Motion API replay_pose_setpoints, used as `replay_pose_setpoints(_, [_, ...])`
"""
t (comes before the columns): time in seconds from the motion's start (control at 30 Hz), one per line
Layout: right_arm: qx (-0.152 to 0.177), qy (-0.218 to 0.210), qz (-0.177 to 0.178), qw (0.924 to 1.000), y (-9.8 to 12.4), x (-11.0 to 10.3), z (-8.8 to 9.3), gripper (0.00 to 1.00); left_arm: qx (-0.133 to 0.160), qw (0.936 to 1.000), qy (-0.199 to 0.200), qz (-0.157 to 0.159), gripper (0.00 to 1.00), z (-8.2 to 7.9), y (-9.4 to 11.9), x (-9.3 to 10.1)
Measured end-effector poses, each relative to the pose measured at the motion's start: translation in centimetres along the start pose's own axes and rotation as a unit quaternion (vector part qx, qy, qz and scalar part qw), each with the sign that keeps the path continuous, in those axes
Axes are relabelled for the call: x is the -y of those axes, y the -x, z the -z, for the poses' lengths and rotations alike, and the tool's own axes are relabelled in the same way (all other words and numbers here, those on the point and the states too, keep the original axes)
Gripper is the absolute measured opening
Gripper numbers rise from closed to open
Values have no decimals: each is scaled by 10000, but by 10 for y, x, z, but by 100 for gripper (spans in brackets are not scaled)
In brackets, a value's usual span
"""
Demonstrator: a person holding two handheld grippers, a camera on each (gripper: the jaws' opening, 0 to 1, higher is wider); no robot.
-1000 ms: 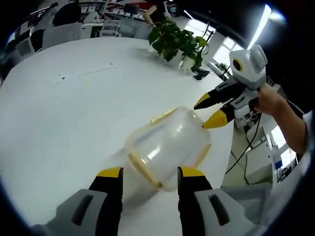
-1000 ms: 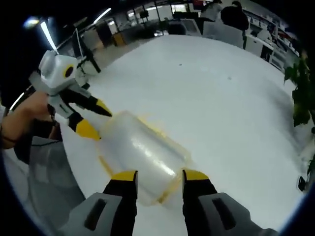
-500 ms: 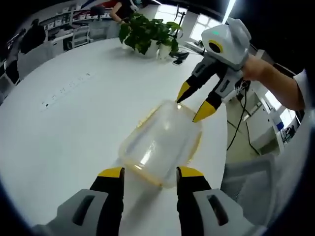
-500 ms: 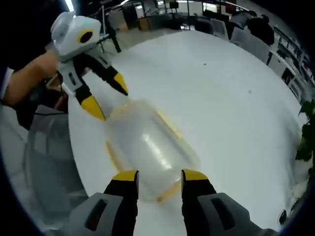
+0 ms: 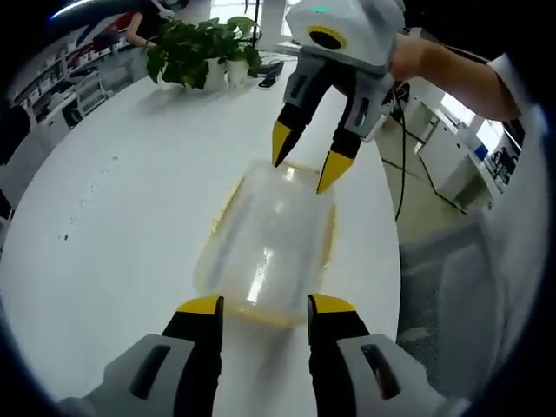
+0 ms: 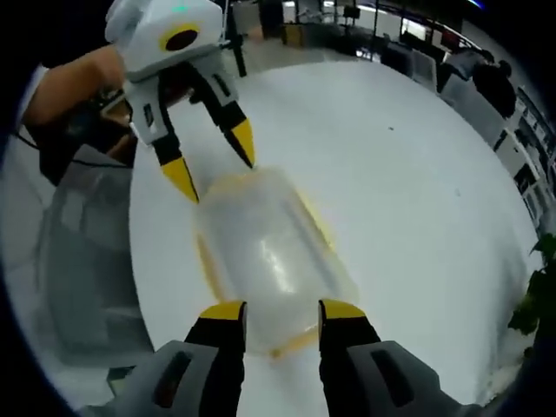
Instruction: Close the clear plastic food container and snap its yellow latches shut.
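We hold the left gripper (image 5: 257,303) with jaws apart at the near end of the container (image 5: 268,236), which lies on the bench (image 5: 113,226). Since a second ago our right gripper (image 5: 302,170), also apart, has swung over the far end. Both ends now look bracketed, ready for pressing latches.

Left gripper (image 5: 259,302) and right gripper (image 6: 280,307) face each other, jaws spread.

Broad round white table (image 5: 104,217) taking up the foreground; leafy green potted plant (image 5: 193,54) sitting at its far edge; office desks and chairs (image 6: 486,82) lining the room beyond.
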State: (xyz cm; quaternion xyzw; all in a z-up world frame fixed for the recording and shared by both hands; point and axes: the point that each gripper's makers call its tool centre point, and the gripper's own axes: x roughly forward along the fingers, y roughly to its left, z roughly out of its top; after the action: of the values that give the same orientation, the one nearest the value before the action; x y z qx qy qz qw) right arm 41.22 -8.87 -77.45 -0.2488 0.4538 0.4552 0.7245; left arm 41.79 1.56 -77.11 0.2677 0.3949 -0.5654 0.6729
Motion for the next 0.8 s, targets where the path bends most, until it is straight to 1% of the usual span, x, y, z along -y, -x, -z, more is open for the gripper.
replay_pose_setpoints(0.23, [-107, 248, -81, 9996, -1, -2, 1, 30, -27, 9994, -347, -49, 36, -4, 2, -2])
replay_pose_setpoints(0.4, [-156, 396, -67, 9991, 0, 1, 1, 30, -109, 9968, -780, -164, 33, -8, 3, -6])
replay_pose_setpoints(0.6, [-169, 498, -20, 9986, 2, 5, 0, 29, -90, 9959, -888, -141, 33, -13, 2, -5])
replay_pose_setpoints(0.67, [-156, 542, -26, 9984, 3, 6, -1, 29, -13, 9953, -961, -119, 32, -17, 1, -4])
replay_pose_setpoints(0.8, [-153, 592, -24, 9981, 3, 7, -2, 28, 28, 9950, -993, -110, 32, -21, -1, -2])
